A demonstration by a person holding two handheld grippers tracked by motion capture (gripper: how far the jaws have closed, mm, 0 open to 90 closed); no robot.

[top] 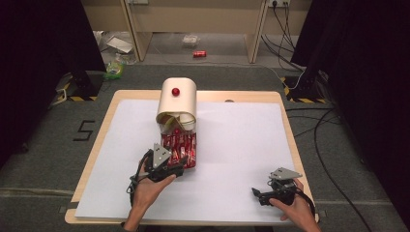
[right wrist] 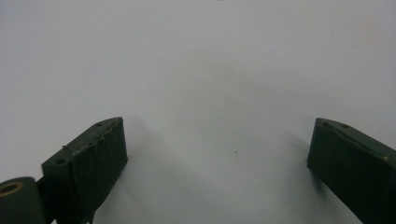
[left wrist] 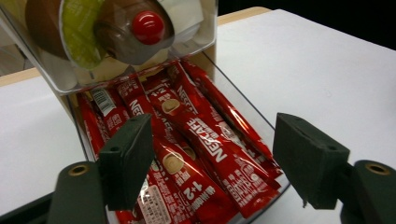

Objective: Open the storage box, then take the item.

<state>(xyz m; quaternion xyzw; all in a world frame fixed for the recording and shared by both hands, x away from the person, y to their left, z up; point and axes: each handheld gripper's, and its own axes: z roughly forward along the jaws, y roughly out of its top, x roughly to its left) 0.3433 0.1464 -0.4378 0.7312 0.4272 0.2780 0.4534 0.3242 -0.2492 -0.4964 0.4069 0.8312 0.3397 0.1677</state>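
Left hand-held gripper hovers at the near end of the clear tray, its jaws spread wide and gripping nothing. Red coffee sachets lie lengthwise in that tray, directly between and just beyond the two pads, none of them touched as far as can be seen. On the high view this hand-held gripper sits at the near left of the bench. Right hand-held gripper rests near right, open, over bare white surface. Farther back, the cream dispenser with its red knob stands over the tray's far end.
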